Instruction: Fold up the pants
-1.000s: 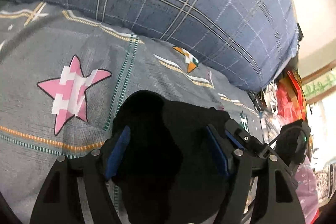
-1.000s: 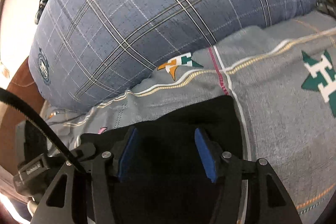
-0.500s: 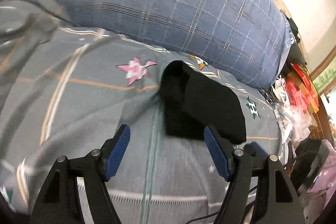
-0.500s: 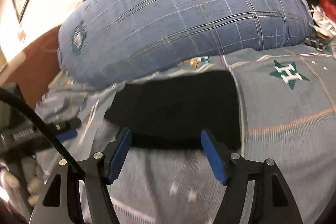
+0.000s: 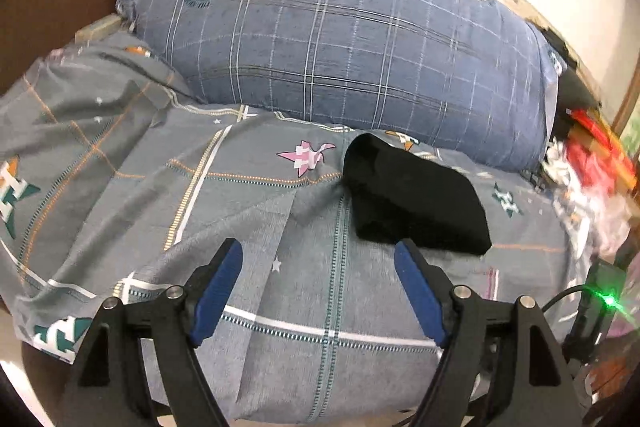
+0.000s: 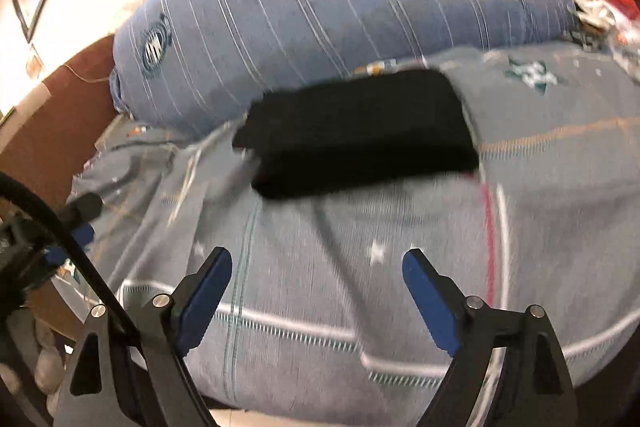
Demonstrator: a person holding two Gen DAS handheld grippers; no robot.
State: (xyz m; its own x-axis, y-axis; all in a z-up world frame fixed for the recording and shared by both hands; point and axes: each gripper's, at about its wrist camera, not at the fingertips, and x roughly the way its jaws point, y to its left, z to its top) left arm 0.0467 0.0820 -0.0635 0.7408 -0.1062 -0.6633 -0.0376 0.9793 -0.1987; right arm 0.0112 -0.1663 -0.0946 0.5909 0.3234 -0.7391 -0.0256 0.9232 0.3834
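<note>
Lying folded on the grey bedsheet (image 5: pixel 248 211), the black pants (image 5: pixel 416 203) sit just beside the blue plaid pillow (image 5: pixel 360 27). Your left gripper (image 5: pixel 318 267) and right gripper (image 6: pixel 318 275) hover near them, jaws apart, holding nothing.

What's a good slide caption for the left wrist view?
Folded black pants rest on the grey patterned bedsheet before a blue plaid pillow, open left gripper empty.

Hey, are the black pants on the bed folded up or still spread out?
Folded. The black pants lie as a compact stacked rectangle on the grey bedsheet by the blue pillow, touched by neither tongs.
</note>
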